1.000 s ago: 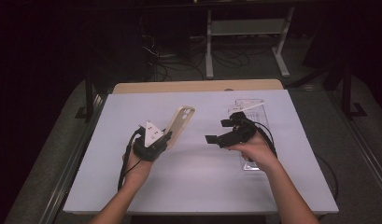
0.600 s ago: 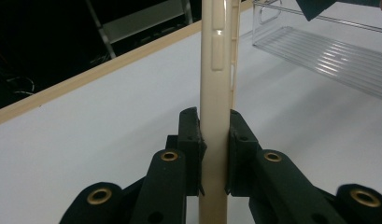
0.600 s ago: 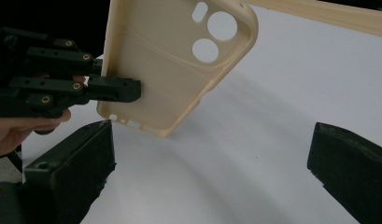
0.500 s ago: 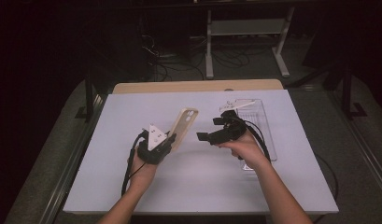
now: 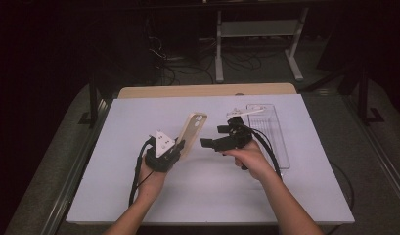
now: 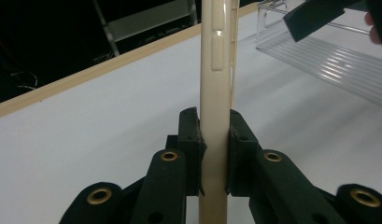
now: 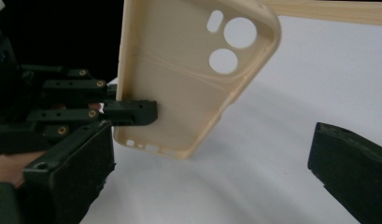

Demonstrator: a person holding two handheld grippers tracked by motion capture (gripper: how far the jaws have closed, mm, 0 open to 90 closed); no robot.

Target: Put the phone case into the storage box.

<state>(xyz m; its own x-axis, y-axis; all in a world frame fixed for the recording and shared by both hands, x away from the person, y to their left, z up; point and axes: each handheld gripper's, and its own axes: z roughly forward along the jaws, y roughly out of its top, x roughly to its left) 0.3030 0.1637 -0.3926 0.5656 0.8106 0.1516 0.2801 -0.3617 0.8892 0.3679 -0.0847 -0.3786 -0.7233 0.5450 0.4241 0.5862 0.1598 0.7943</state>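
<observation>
From the high view, the left claw (image 5: 175,147) holds a cream phone case (image 5: 191,133) up off the white bench (image 5: 114,196). The right claw (image 5: 210,143) sits just beside the case, jaws apart.

In the left claw view, both pads squeeze the case's (image 6: 216,93) thin edge.

In the right claw view, the case (image 7: 188,79) stands right ahead, between wide jaws. Picking up looks done; the second grab is still left.

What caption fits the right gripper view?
Left claw holds a beige phone case upright above the white table.
</observation>
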